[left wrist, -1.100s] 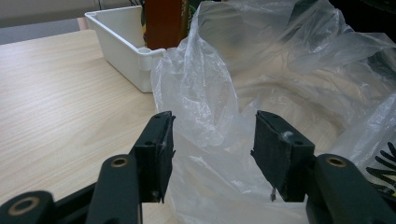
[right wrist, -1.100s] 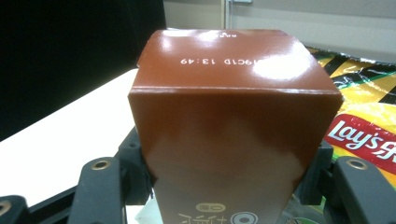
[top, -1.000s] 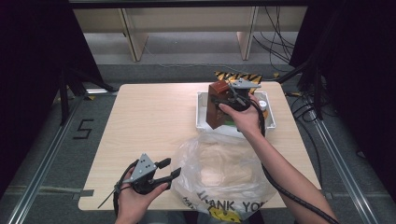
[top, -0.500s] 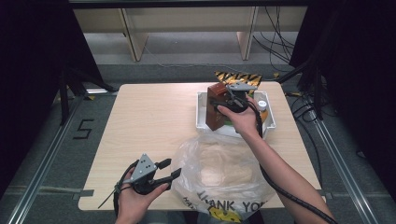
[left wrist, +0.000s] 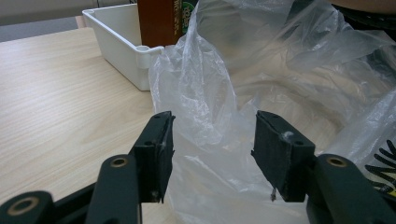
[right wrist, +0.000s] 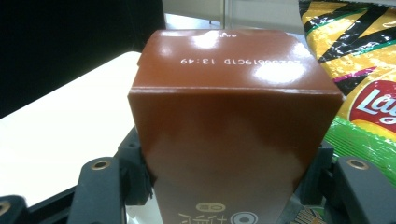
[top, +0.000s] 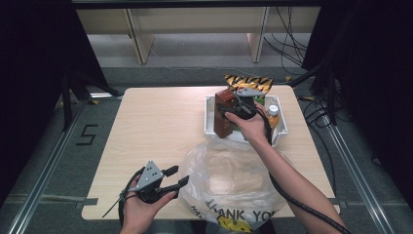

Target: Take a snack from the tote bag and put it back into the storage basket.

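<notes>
A brown carton (top: 223,113) stands upright at the left end of the white tray (top: 280,131), and my right gripper (top: 233,108) is shut on it; in the right gripper view the carton (right wrist: 233,126) sits wedged between both black jaws. A clear plastic bag (top: 234,180) printed with "THANK YOU" lies crumpled at the table's front edge. My left gripper (top: 176,176) stands open at the bag's left side. In the left gripper view a fold of the bag (left wrist: 205,116) hangs in the gap between the pads (left wrist: 280,149), which do not press on it.
A yellow and black chip bag (top: 251,83) lies at the tray's far side, seen close as the chip bag (right wrist: 359,74) in the right gripper view. A small bottle (top: 272,114) sits in the tray's right part. The wooden table (top: 146,126) stretches bare to the left.
The right hand and the carton shifted slightly on the tray. The left gripper and the bag have stayed in place.
</notes>
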`<state>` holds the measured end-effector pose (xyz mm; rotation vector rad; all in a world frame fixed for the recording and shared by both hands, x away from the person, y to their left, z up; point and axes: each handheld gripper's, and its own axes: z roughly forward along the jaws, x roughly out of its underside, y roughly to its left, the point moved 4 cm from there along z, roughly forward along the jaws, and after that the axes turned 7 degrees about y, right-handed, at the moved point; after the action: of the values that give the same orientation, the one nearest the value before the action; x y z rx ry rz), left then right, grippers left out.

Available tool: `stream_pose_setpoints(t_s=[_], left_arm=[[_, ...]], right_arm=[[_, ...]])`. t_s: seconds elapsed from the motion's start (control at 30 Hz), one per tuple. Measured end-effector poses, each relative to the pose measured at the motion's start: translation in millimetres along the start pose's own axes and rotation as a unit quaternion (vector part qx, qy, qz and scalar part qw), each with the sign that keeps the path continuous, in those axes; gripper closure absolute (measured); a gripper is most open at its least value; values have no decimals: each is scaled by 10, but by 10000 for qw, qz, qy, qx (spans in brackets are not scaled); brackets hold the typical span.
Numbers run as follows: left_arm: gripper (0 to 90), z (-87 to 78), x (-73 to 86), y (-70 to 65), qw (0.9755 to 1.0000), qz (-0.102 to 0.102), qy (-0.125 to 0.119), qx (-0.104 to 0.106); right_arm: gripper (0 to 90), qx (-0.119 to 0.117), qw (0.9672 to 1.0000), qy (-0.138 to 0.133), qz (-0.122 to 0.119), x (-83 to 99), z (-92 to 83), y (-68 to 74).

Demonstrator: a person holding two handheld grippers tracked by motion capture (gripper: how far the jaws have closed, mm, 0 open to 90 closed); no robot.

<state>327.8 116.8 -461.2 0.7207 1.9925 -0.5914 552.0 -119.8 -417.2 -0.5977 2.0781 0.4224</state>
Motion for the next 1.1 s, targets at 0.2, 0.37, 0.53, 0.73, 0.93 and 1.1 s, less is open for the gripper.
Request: stream_pose_setpoints(t_s=[0.2, 0.37, 0.53, 0.73, 0.93, 1.1], left_arm=[[470, -2, 6, -1, 10000, 3, 46, -36], [470, 2, 10, -4, 10000, -51, 56, -34], [470, 1, 9, -6, 10000, -49, 53, -33], [470, 1, 10, 0, 10000, -49, 58, -41], [469, 0, 9, 3, 10000, -50, 56, -39], [468, -1, -6, 12, 10000, 3, -14, -13]], right_arm=[[381, 4, 10000, 46, 5, 34, 32, 5], [380, 10, 9999, 108, -7, 77, 71, 5], [377, -21, 9998, 180, 2, 115, 87, 23], [371, 17, 9998, 172, -65, 123, 109, 26], [321, -61, 9998, 177, -41, 107, 86, 47], [269, -62, 9999, 133, -37, 72, 38, 73]])
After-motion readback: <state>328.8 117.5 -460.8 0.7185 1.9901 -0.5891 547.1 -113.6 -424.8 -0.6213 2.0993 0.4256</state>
